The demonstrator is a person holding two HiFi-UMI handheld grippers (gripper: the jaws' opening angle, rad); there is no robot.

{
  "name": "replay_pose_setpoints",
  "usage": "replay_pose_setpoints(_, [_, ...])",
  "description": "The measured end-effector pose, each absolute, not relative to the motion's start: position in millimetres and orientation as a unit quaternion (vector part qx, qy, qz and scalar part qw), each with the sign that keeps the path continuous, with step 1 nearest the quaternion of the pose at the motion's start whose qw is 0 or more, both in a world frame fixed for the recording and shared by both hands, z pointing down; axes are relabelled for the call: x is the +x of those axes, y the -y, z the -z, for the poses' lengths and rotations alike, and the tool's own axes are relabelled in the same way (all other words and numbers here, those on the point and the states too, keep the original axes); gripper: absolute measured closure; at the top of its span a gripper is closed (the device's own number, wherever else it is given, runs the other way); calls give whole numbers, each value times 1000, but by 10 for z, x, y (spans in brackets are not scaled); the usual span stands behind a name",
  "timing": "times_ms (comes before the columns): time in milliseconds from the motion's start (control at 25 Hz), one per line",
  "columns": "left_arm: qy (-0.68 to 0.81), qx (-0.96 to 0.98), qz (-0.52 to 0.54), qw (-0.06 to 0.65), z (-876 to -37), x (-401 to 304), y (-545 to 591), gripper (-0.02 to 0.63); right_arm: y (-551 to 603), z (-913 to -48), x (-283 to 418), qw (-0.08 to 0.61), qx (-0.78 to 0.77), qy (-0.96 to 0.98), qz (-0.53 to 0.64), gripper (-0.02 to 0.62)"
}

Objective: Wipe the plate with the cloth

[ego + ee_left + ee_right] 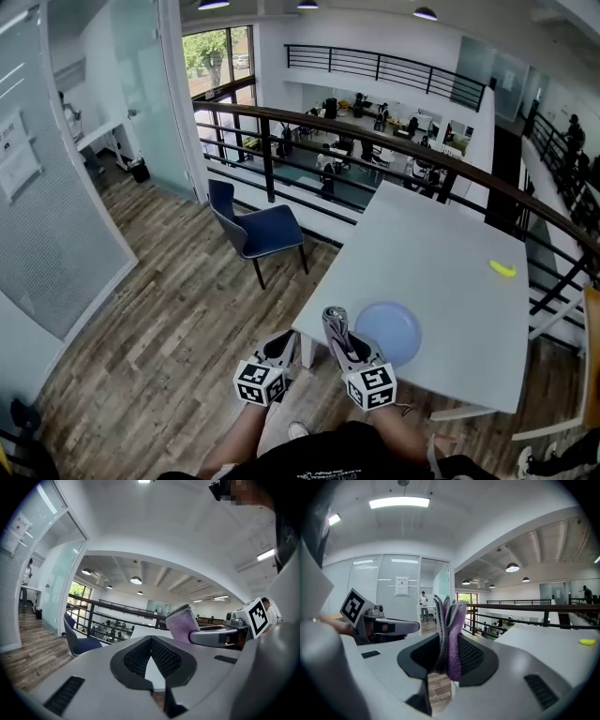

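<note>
Near left: the left hand-held gripper (151, 639) has its jaws drawn together at the tips, with nothing between them. It hangs off the table's near edge and touches nothing.
Near right: the right hand-held gripper (449, 641) is clamped on the cloth (451, 620), its jaws parted only by the bunched folds.
Cloth: grey and purple, folded into several layers that stand up out of the jaws. It looks soft, light and limp, so the free end will likely flop and drag. A grip low on the folds, as here, leaves plenty to wipe with.
Plate: the plate (392, 333) is pale blue and lies flat at the near edge of the table (431, 253), just beyond the cloth. Whether they touch cannot be told. It looks smooth and light, likely to slide under a wipe, so steadying the rim may help.
Far: a small yellow object (502, 269) lies well apart.
</note>
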State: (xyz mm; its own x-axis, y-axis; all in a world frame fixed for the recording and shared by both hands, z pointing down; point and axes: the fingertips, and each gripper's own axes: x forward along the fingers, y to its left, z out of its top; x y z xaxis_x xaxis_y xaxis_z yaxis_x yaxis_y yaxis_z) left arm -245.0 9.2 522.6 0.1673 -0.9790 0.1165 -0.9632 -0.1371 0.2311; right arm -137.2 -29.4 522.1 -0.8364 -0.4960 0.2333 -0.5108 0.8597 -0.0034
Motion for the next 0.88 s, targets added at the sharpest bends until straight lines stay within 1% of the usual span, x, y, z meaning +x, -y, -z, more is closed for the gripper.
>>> replay_pose_setpoints(560, [601,788,12,134,-5311,-2087,753,594,1042,-5213,-974,108,318,941,-37,477])
replay_pose_setpoints(720, [593,794,9,129,-5256,-1937,1087,594,1420,-5219,-791,115,329,937,-34,477])
replay_pose_setpoints(880, [590,797,-8,129,-5280,-1839,1434,594,1832,-5147,-617,106,343,933,-39,477])
